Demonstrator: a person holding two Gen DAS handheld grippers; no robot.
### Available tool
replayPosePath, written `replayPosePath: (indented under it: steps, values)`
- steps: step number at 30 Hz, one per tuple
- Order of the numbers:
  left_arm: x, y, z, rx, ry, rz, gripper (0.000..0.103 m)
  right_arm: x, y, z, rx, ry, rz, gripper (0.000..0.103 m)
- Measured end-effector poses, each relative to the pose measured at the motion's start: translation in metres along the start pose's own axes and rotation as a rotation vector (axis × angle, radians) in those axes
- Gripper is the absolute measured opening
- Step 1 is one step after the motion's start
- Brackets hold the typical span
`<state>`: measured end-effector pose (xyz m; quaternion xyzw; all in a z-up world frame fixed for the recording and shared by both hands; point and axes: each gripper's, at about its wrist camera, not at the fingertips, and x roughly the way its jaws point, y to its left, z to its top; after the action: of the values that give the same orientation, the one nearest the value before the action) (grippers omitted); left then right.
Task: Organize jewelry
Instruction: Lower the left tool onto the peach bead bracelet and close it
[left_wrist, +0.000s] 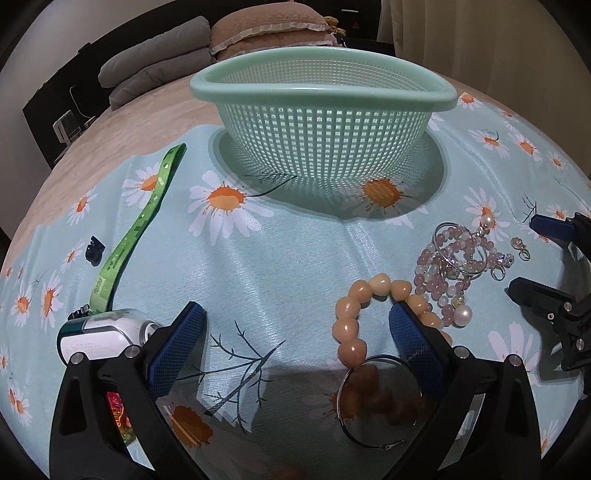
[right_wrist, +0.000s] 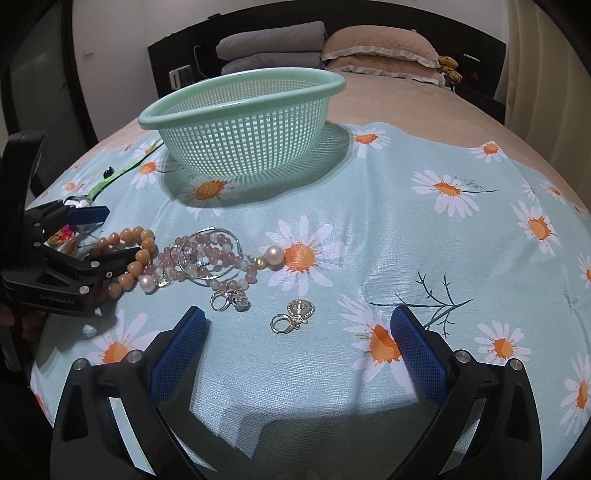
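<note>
Left gripper (left_wrist: 297, 338) low, jaws wide, straddling amber bracelet (left_wrist: 364, 310).

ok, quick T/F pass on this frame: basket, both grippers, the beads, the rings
1. The basket holds jewelry. False: nothing shows through its mesh.
2. The left gripper is open. True.
3. The right gripper is shut on a ring. False: it is open, and the two rings lie on the cloth ahead of it.
4. The orange bracelet lies by the left gripper's right finger. True.
5. The pink beads lie in the basket. False: they are heaped on the cloth.
</note>
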<state>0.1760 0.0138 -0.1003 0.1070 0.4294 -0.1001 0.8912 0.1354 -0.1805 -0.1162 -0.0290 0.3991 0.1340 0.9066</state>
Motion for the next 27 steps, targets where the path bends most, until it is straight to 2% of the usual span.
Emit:
replayPosePath:
  steps: [7,9,10,11,13,14,15,16,17,18,20,22,27]
  values:
    - [0.0,0.004,-0.007,-0.016,-0.038,-0.008,0.098,-0.003,0.002,0.0,-0.01,-0.022,-0.016,0.095]
    - [-0.003,0.002,-0.008,-0.006,-0.055,-0.011,0.092,-0.004,0.003,-0.001,-0.013,-0.032,-0.02,0.095]
    - [-0.006,0.001,-0.011,0.004,-0.069,-0.011,0.086,-0.006,0.003,-0.001,-0.015,-0.04,-0.026,0.088]
    - [-0.008,-0.001,-0.012,0.015,-0.08,-0.012,0.083,-0.007,0.004,-0.002,-0.017,-0.048,-0.026,0.075]
    - [-0.013,-0.004,-0.013,0.024,-0.102,-0.004,0.064,-0.009,0.004,-0.002,-0.018,-0.057,-0.032,0.068]
    - [-0.015,-0.003,-0.014,0.02,-0.11,-0.001,0.06,-0.009,0.004,-0.002,-0.019,-0.059,-0.027,0.06]
    - [-0.016,-0.001,-0.014,0.011,-0.115,-0.002,0.051,-0.01,0.004,-0.002,-0.02,-0.064,-0.022,0.053]
    - [-0.018,0.002,-0.015,0.003,-0.118,-0.013,0.045,-0.011,0.004,-0.003,-0.023,-0.068,-0.012,0.04]
    - [-0.02,0.003,-0.016,-0.002,-0.122,-0.016,0.034,-0.011,0.003,-0.003,-0.022,-0.069,-0.012,0.033]
    - [-0.021,0.003,-0.017,0.0,-0.125,-0.011,0.025,-0.01,0.003,-0.003,-0.017,-0.068,-0.004,0.03]
    - [-0.024,0.002,-0.02,0.021,-0.131,0.001,0.018,-0.011,-0.002,-0.003,0.005,-0.069,-0.001,0.019]
    - [-0.026,0.001,-0.021,0.039,-0.135,0.007,0.013,-0.011,-0.008,-0.003,0.035,-0.071,0.011,0.012]
    - [-0.031,0.006,-0.022,0.033,-0.13,-0.017,0.012,-0.013,-0.01,-0.004,0.04,-0.072,0.024,0.007]
